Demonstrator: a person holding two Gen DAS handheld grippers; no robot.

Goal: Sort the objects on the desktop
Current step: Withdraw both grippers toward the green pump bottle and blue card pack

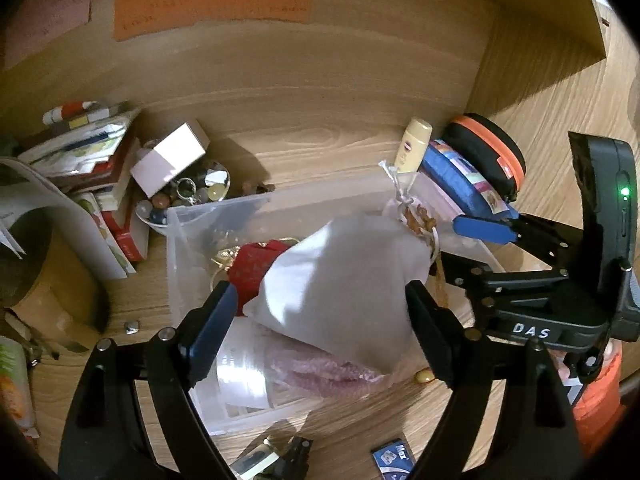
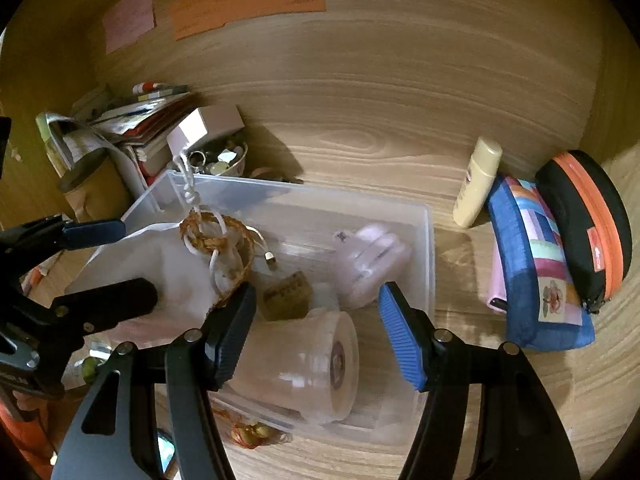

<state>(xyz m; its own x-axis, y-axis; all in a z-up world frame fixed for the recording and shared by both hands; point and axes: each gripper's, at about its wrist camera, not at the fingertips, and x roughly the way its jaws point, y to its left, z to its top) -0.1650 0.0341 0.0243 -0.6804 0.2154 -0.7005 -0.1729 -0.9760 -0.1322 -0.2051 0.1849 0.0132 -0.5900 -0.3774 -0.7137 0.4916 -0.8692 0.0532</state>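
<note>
Though hidden leftward, roll [image 2: 304, 364] rightward.

Dim warm light; fisheye-bent edges; soft blur

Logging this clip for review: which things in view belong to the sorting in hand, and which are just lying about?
In play:
clear plastic bin
white drawstring pouch
left gripper
right gripper

Lying about:
cream lotion bottle
blue patchwork pouch
black and orange zip case
book stack
bowl of trinkets

The left black two-finger gripper with blue pads [image 1: 320, 312] stood spread wide at lower centre, and the right matching gripper [image 2: 316, 320] likewise gaped.
</note>
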